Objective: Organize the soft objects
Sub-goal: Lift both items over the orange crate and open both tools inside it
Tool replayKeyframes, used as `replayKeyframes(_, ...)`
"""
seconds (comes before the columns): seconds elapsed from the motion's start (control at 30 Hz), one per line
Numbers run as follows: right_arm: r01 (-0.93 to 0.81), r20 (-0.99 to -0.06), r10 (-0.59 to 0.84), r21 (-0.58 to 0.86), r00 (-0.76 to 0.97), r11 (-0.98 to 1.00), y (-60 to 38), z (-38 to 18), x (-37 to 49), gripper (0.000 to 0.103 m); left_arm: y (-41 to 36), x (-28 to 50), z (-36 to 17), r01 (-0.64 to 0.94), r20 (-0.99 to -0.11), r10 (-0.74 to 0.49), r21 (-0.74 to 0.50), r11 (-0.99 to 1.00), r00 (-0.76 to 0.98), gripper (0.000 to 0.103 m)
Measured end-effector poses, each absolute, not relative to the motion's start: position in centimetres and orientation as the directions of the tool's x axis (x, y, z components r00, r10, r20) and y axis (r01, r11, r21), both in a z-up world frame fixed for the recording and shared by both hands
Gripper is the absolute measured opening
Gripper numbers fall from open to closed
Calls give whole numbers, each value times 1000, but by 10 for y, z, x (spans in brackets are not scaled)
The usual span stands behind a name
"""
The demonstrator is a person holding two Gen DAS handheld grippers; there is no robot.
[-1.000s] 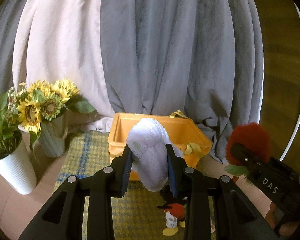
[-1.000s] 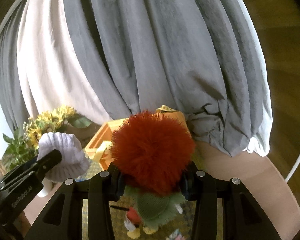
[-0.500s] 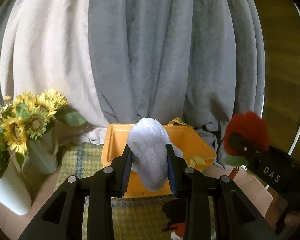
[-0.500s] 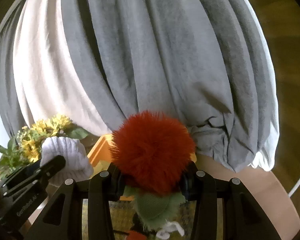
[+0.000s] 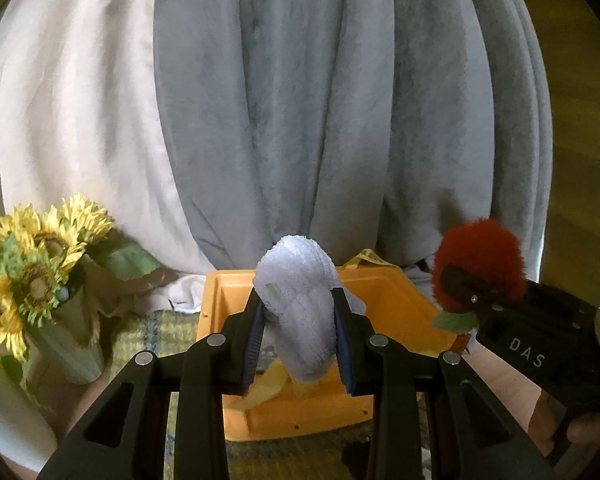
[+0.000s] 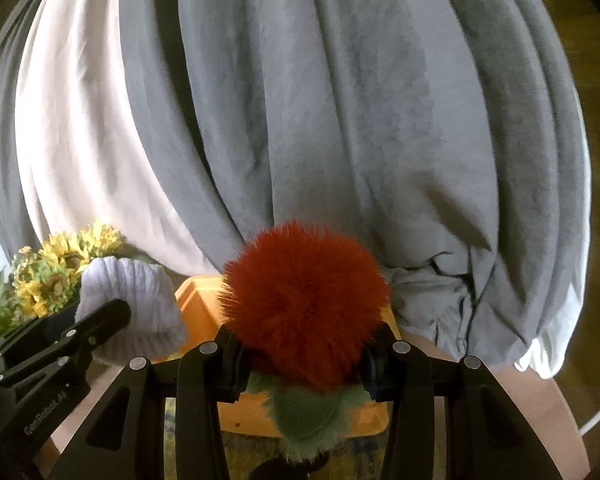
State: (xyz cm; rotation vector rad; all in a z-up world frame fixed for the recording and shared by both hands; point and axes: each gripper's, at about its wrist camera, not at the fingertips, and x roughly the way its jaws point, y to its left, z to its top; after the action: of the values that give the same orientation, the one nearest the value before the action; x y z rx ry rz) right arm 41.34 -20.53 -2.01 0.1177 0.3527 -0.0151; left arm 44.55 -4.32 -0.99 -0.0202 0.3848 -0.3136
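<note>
My left gripper (image 5: 299, 344) is shut on a pale lavender plush toy (image 5: 300, 304) and holds it above the open orange bin (image 5: 396, 300). The toy also shows at the left of the right wrist view (image 6: 136, 304). My right gripper (image 6: 303, 364) is shut on a red fuzzy plush with a green leafy base (image 6: 304, 296), over the bin's near right part (image 6: 198, 308). The red plush also shows at the right of the left wrist view (image 5: 480, 260). Yellow soft pieces (image 5: 264, 384) lie inside the bin.
Grey and white curtains (image 5: 320, 100) hang right behind the bin. Sunflowers in a pale vase (image 5: 40, 272) stand at the left. A green-yellow plaid mat (image 5: 140, 340) lies under the bin. A white pot (image 5: 8, 420) stands at the near left.
Both grippers moved forward with their toys and now hang over the bin. The bin looks larger and closer. The small toy on the mat has dropped out of view.
</note>
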Motion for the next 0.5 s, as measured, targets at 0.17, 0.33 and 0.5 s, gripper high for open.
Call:
replayKeyframes(0.17,20,-372,21,108,928,994,-206,-26,441,44,-49,472,-15,301,-384,-295,-47,953,875,32)
replayKeyframes(0.33,3,-418,38,98,908,995,-205,-36,470,44,-53,500,-26,302,-423,-287,-34,953,859,32)
replayKeyframes(0.5,-9,-474,45,78,879,997,-205,-47,498,44,-59,524,-41,304,-471,-273,-11,953,839,32)
